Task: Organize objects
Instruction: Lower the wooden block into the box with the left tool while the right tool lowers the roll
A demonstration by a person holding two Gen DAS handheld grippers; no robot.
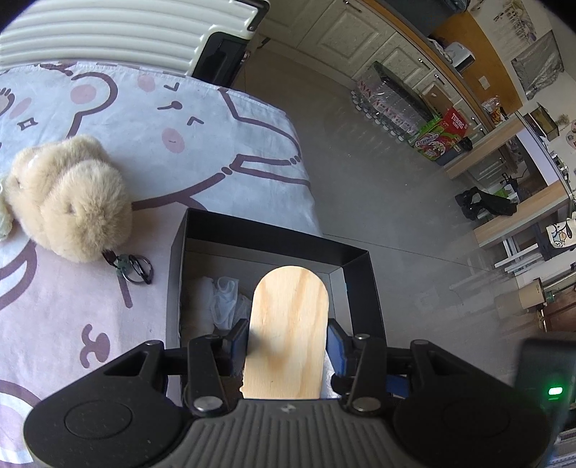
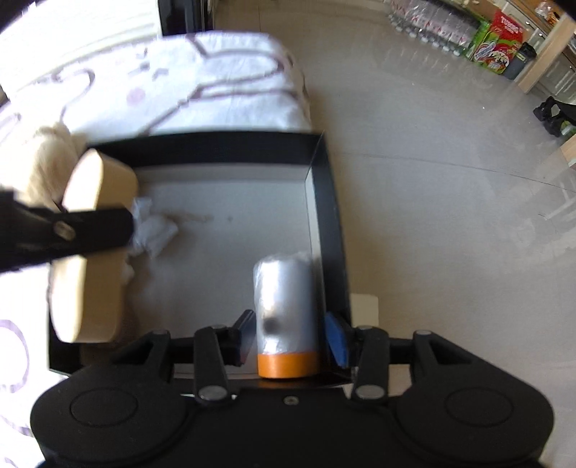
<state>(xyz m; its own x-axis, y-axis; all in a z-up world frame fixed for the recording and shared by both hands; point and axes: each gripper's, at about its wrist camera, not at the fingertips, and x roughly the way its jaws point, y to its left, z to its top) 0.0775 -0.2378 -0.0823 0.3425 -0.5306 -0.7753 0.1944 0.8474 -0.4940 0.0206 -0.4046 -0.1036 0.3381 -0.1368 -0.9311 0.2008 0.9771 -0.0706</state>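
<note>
**Ana:** Pink-printed cloth first, the biggest thing here: one table cover (image 1: 118, 118) with cartoon bears, spread over the whole surface. One ribbed cream suitcase (image 1: 108, 28) stands behind it.

**Ben:** Next down?

**Ana:** One black open box (image 1: 363, 288), sitting at the cover's near edge by the floor. Inside it lies one crumpled white bag (image 1: 225, 298) against the left wall.

**Ben:** And outside the box?

**Ana:** One beige plush toy (image 1: 72, 198) on the cloth, left of the box, apart from it, with one metal key ring (image 1: 138, 270) lying at its lower end.

**Ben:** Count the held pieces.

**Ana:** Two. One wooden board (image 1: 288, 331) with a rounded end, and one silver roll (image 2: 286, 309) wrapped in clear film with an orange band at its near end.

**Ben:** Left side?

**Ana:** The left gripper (image 1: 288, 345) tilts steeply down over the box, its jaws partly closed on the board's edges; the rounded end pokes out over the box's interior.

**Ben:** Right side?

**Ana:** The right gripper (image 2: 289, 338) points almost straight down at the box's right-hand corner. The roll stands between its blue pads (image 2: 336, 342), close to the box's right wall. The jaws are fairly narrow, yet a sliver of gap seems to show on each side of the roll, so I can't tell whether they truly grip it. The picture is blurred.
</note>
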